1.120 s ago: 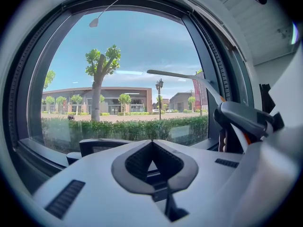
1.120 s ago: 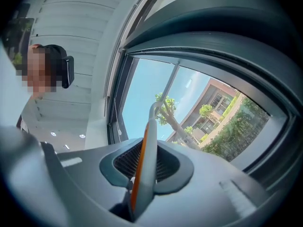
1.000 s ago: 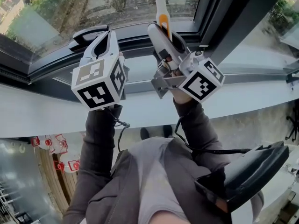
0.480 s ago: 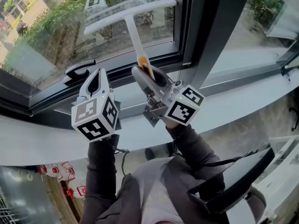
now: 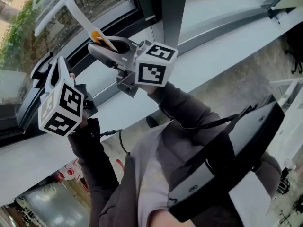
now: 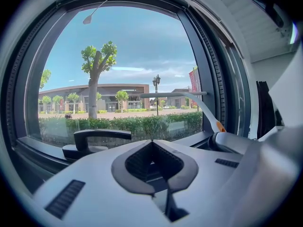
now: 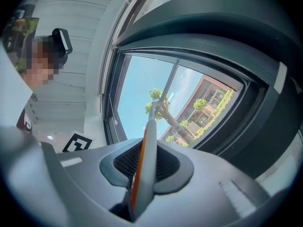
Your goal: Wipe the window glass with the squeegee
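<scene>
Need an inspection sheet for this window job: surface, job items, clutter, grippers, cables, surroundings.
Surface: window glass in a dark frame, with a white window sill below it.
Job's things: white T-shaped squeegee with orange-marked handle, blade up by the glass; whether it touches cannot be told.
Clutter: nothing seen.
Grippers: right gripper shut on the squeegee's handle; left gripper shut and empty, near the black window handle.
Cables: thin black cable at the left wrist.
Surroundings: green hedge, trees and a low building outside.
</scene>
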`<state>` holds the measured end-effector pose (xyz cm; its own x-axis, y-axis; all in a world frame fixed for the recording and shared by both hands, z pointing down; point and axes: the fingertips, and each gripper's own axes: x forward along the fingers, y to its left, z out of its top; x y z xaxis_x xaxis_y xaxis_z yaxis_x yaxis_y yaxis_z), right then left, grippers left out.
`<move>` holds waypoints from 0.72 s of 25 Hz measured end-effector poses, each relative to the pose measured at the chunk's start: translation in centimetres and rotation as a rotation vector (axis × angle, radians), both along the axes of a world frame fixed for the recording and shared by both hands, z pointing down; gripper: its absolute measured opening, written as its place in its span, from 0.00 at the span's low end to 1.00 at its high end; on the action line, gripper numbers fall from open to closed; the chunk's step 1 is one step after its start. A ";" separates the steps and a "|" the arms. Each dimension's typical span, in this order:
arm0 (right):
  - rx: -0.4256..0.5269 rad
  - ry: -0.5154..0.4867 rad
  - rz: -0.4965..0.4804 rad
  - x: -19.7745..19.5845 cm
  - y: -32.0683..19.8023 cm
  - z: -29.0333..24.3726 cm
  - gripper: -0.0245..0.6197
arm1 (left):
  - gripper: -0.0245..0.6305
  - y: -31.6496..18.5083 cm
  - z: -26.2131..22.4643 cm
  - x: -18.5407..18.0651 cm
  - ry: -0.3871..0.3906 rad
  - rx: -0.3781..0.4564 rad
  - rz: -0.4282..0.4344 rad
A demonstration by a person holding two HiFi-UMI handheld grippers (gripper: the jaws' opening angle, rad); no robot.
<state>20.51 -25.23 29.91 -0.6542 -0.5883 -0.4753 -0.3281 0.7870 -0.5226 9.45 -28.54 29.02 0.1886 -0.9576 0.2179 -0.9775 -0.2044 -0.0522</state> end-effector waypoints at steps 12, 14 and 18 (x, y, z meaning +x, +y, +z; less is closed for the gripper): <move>-0.028 -0.005 -0.020 0.0 -0.2 3.2 0.13 | 0.04 -0.4 2.3 0.8 0.010 -0.032 0.015; -0.033 -0.006 -0.023 -0.1 -0.2 3.4 0.13 | 0.04 -0.4 2.2 0.8 0.009 -0.033 0.016; -0.032 -0.004 -0.034 -0.3 -0.5 3.5 0.13 | 0.04 -0.6 2.0 0.6 0.012 -0.024 0.011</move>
<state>20.26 -25.75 33.44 -0.6721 -0.5811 -0.4589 -0.2996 0.7802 -0.5491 10.08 -29.14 31.01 0.2019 -0.9500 0.2384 -0.9757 -0.2163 -0.0357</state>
